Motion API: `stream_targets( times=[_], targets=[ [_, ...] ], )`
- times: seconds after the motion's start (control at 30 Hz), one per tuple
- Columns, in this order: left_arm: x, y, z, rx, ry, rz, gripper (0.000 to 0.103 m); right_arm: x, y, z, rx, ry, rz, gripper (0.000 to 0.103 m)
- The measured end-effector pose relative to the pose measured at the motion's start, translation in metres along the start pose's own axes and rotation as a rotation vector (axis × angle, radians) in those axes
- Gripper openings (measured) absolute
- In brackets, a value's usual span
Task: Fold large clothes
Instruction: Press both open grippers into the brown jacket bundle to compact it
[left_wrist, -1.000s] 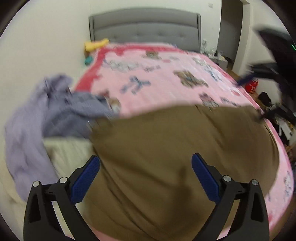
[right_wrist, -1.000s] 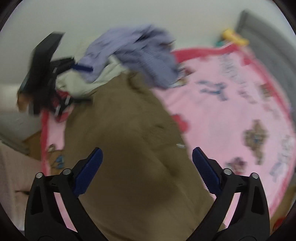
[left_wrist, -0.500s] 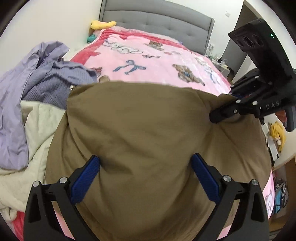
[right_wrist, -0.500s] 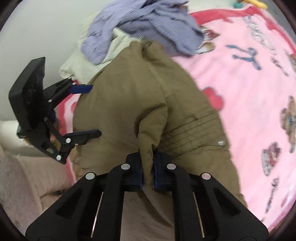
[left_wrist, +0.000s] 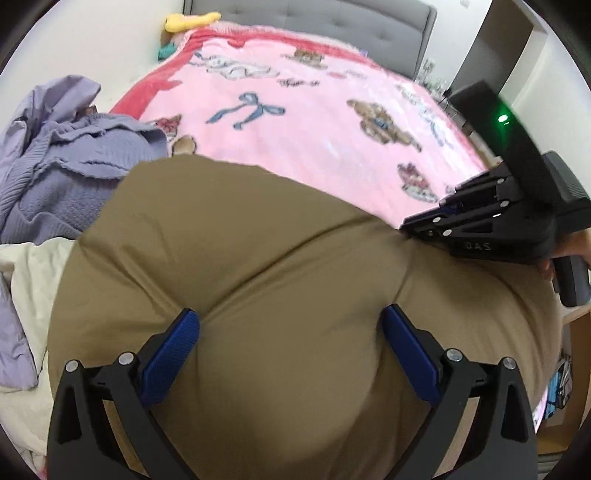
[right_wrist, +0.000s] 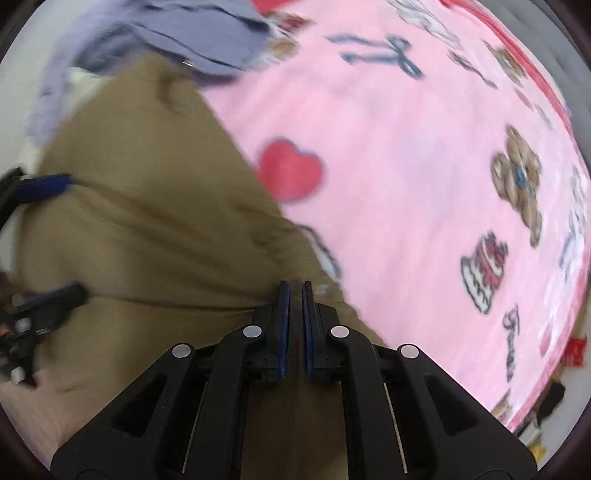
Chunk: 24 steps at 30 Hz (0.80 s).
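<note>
A large brown jacket (left_wrist: 258, 258) lies puffed up on the near end of the bed, and it also fills the left of the right wrist view (right_wrist: 147, 240). My left gripper (left_wrist: 291, 332) stands open, wide apart, just over the jacket's middle, with its blue fingertips (left_wrist: 173, 347) at the cloth. Nothing is pinched between them. My right gripper (right_wrist: 294, 291) points down and is shut on a raised fold of the jacket. From the left wrist view it (left_wrist: 410, 225) bites the jacket's right edge, where a crease runs out from its tip.
A pile of lilac knitwear (left_wrist: 66, 162) and a cream cloth (left_wrist: 26, 280) lie left of the jacket. The pink blanket (left_wrist: 303, 122) with bears and bows stretches to the grey headboard (left_wrist: 332, 22). A yellow toy (left_wrist: 188, 22) sits by the wall.
My right gripper went from wide open to shut on a jacket fold and sank toward the bed. My left gripper, still open, came down closer over the jacket.
</note>
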<state>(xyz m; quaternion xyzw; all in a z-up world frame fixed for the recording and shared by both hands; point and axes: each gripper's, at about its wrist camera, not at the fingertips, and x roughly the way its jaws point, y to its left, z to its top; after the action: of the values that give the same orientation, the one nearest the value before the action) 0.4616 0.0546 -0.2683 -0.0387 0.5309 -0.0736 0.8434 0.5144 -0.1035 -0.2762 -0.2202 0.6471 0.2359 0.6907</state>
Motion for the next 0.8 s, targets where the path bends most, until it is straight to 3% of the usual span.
stream_targets(
  times=[0.07, 0.2, 0.23, 0.27, 0.33, 0.43, 0.53, 0.63, 0.73, 0.77, 0.8],
  targets=[
    [0.010, 0.005, -0.002, -0.035, 0.030, -0.012, 0.099, 0.011, -0.011, -0.007, 0.052, -0.019, 0.059, 0.000],
    [0.012, 0.009, -0.006, -0.058, 0.029, -0.032, 0.099, -0.017, -0.021, -0.023, 0.132, -0.177, 0.090, 0.006],
    [0.011, 0.008, -0.007, -0.047, 0.026, -0.028, 0.099, -0.034, -0.020, -0.029, 0.132, -0.235, 0.083, 0.021],
    [0.009, 0.007, -0.008, -0.037, 0.017, -0.026, 0.099, -0.048, -0.019, -0.035, 0.129, -0.288, 0.065, 0.044],
    [-0.002, 0.008, -0.009, -0.029, -0.009, -0.031, 0.099, -0.095, -0.007, -0.062, 0.115, -0.472, 0.010, 0.068],
    [-0.029, 0.017, -0.015, 0.019, -0.100, -0.014, 0.098, -0.142, 0.022, -0.113, 0.094, -0.650, -0.044, 0.090],
    [-0.046, 0.038, -0.021, 0.073, -0.127, -0.026, 0.098, -0.148, 0.044, -0.165, 0.132, -0.640, -0.128, 0.091],
    [-0.038, 0.070, -0.025, 0.065, -0.021, -0.128, 0.098, -0.129, 0.048, -0.202, 0.263, -0.563, -0.075, 0.090],
    [-0.013, 0.084, -0.021, 0.045, 0.115, -0.166, 0.099, -0.092, 0.037, -0.213, 0.386, -0.430, -0.025, 0.072],
    [-0.004, 0.084, -0.020, 0.033, 0.144, -0.186, 0.099, -0.079, 0.033, -0.213, 0.400, -0.411, -0.011, 0.073],
    [0.001, 0.083, -0.018, 0.028, 0.151, -0.190, 0.099, -0.073, 0.033, -0.210, 0.397, -0.404, -0.050, 0.073]
  ],
)
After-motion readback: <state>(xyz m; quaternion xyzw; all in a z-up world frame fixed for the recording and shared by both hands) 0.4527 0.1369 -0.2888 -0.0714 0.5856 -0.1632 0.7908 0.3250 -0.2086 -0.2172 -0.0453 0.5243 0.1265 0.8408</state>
